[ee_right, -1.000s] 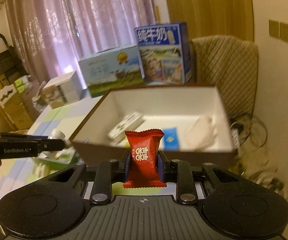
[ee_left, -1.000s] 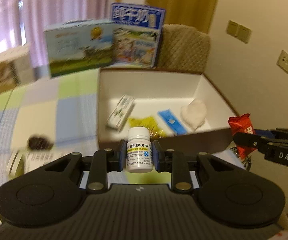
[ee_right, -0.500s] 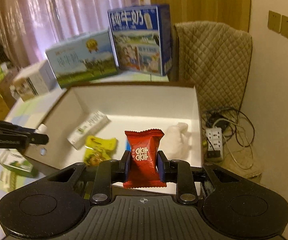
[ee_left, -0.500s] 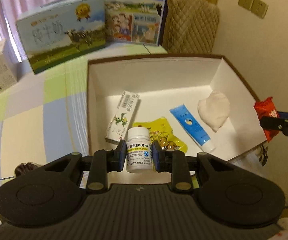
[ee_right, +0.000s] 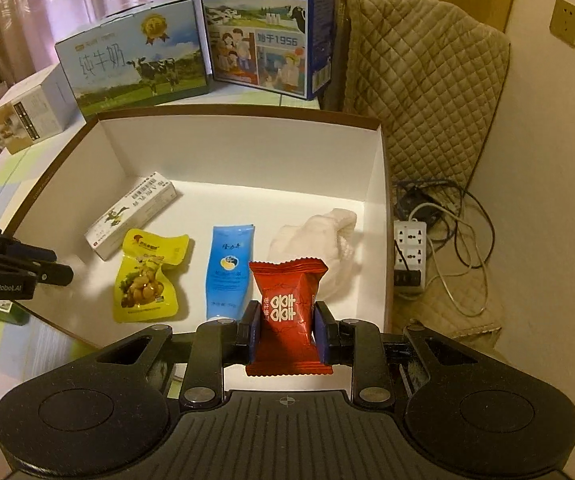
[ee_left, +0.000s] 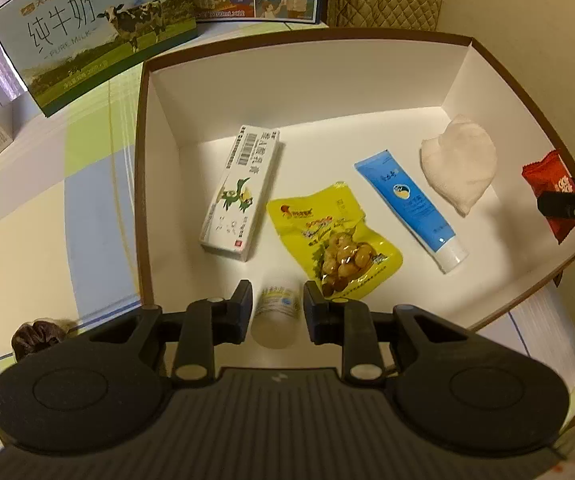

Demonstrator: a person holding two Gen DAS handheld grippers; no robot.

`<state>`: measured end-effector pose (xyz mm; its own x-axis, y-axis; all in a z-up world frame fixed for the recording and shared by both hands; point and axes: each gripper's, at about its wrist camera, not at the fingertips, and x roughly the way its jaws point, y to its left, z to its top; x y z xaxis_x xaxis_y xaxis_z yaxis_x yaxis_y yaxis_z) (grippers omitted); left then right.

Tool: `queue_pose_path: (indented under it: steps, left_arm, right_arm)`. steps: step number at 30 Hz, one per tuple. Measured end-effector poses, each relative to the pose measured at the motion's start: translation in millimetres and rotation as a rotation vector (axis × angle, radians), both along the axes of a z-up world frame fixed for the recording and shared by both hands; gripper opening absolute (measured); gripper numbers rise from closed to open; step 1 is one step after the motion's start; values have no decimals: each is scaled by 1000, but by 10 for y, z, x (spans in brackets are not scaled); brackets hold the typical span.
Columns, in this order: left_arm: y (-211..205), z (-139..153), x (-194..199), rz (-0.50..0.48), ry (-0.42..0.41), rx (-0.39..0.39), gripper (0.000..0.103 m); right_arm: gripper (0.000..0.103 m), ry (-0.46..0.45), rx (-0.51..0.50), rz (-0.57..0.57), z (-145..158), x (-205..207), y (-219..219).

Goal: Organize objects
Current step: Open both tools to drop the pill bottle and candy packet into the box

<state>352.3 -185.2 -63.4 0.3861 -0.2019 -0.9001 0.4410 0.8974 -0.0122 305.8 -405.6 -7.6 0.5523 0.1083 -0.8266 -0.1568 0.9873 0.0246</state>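
Note:
A white box with a brown rim (ee_left: 307, 36) holds a white carton (ee_left: 243, 192), a yellow snack pouch (ee_left: 335, 236), a blue tube (ee_left: 411, 204) and a white cloth (ee_left: 459, 160). My left gripper (ee_left: 277, 300) is over the box's near left part, open. A small white pill bottle (ee_left: 275, 314) shows blurred between and below its fingers, with a gap on each side. My right gripper (ee_right: 287, 322) is shut on a red candy packet (ee_right: 287, 308) above the box's near right corner (ee_right: 383, 320). The packet (ee_left: 547, 188) also appears at the right edge of the left wrist view.
Two milk cartons (ee_right: 135, 60) (ee_right: 267, 28) stand behind the box, and a small white box (ee_right: 27, 116) sits to the left. A dark wrapped item (ee_left: 37, 334) lies on the checked tablecloth (ee_left: 47, 200). A quilted chair (ee_right: 419, 92) and a power strip with cables (ee_right: 409, 256) are on the right.
Both grippers have moved forward over the box and tilted down. The left gripper's fingers have opened and let go of the pill bottle. The right keeps the candy.

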Motion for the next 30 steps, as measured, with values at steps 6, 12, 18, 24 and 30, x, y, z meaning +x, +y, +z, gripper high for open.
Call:
queue_pose_path:
  steps: [6,12,18,24,30]
  left_arm:
    - [-30,74,-9,-7,-35,0,33]
    - [27,144,-28,-1,-63,-6,44]
    - [81,260,-119,-22,-103,-31,64]
    - [225,423,-257,-28,-130,-77,72]
    - [452,666,-444,-20,-173,-130,77]
  right_arm:
    - [24,9,10,0,15,15,-31]
    - [24,19,53,-5,9,29,-60]
    - [43,-14,81,-36,92,4,-85]
    - [49,-51,92,-19,210,-149,-64]
    - [50,-99,129,-2,362,-364,0]
